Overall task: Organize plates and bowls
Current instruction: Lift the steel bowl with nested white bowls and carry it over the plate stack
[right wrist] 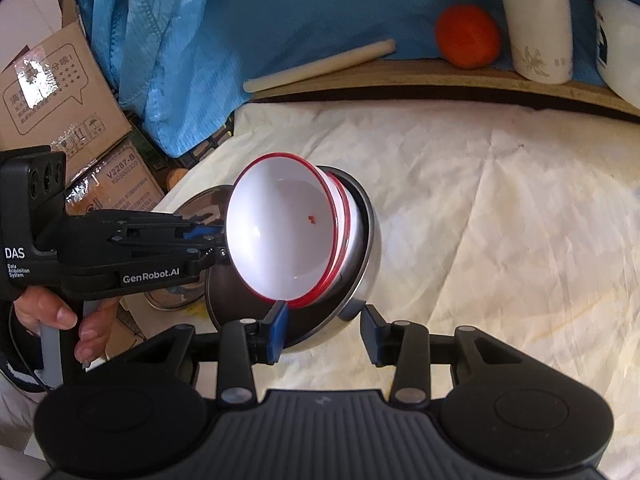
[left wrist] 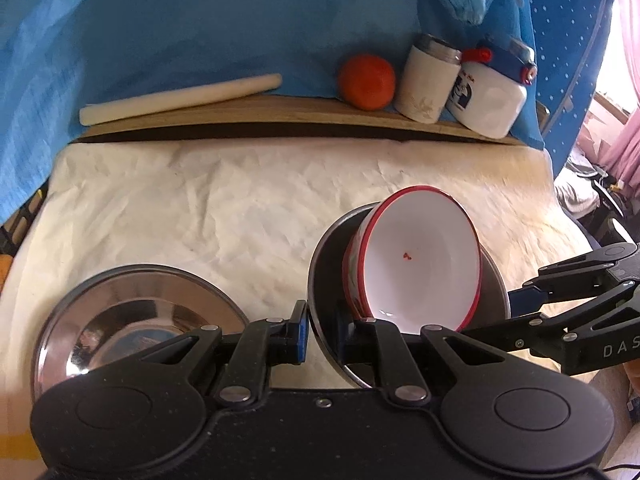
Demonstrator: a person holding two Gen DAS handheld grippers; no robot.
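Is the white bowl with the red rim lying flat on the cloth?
No, the white bowl is tilted on its side inside the steel bowl, its opening facing the camera.

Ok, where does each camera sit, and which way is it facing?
Left wrist: rides the left gripper, angled down at the cloth-covered table; its fingers pinch the steel bowl holding a tilted red-rimmed bowl; the right gripper enters from the right.
Right wrist: rides the right gripper, angled down at the same bowls from the opposite side; the left gripper and the hand holding it show at left.
Shared: both bowls, orange, white cup.
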